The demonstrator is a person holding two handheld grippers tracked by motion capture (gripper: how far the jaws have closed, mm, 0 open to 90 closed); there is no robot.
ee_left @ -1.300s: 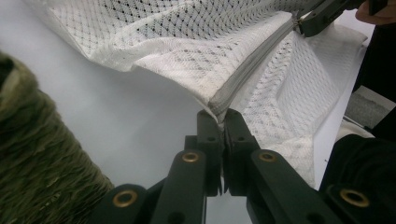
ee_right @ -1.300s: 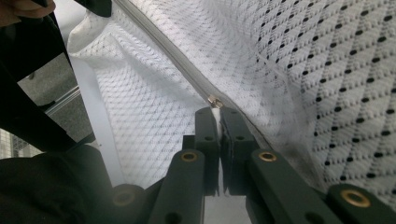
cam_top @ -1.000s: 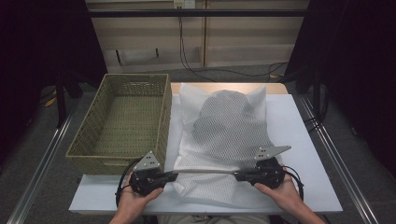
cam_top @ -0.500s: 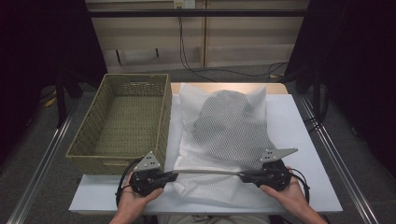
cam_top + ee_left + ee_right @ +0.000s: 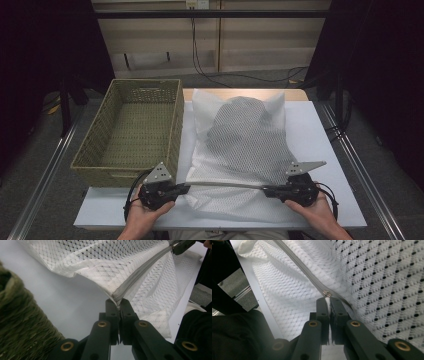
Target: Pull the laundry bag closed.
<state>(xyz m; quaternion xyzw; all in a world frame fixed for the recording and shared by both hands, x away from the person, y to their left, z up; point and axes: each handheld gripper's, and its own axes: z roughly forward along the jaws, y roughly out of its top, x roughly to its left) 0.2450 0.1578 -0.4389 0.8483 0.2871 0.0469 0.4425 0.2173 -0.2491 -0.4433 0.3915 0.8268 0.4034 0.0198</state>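
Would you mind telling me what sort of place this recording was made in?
Probably a lab or test bench rather than a home: a white table on a metal frame, loose cables on the floor, dark curtains at the sides, and a staged wicker basket beside a mesh laundry bag.

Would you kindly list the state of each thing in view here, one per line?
Mesh laundry bag: lying flat on the table, a dark item inside, its near edge stretched taut.
Zipper: closed along the visible stretch between the grippers.
Left gripper: shut on the zipper end.
Right gripper: shut on the zipper by its slider.
Wicker basket: upright, empty.
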